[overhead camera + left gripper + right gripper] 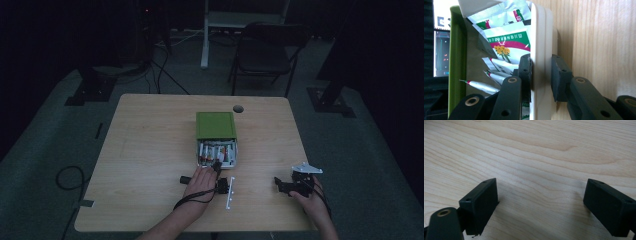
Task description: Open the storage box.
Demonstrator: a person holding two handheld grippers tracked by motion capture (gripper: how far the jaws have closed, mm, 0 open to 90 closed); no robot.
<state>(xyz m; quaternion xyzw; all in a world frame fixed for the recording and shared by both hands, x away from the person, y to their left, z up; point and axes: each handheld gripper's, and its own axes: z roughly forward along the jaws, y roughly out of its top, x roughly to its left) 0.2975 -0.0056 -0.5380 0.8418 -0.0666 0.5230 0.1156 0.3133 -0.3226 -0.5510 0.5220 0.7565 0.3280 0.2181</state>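
Note:
A green case (215,125) lies mid-table with its white drawer (236,150) pulled out toward me, holding several printed sachets (216,152). My left gripper (218,166) sits at the drawer's near front. In the left gripper view, the left gripper (541,77) is shut on the drawer's white front wall (541,37), one jaw inside among the sachets (509,42) and one outside. The green case (456,62) edge runs along the left. My right gripper (281,185) rests low at the near right. In its own view the right gripper (541,202) is open over bare wood (536,150).
The wooden table (150,150) has a round cable hole (238,108) behind the case. A folding chair (265,50) and a desk leg (204,35) stand beyond the far edge. Cables lie on the floor (70,175) at the left.

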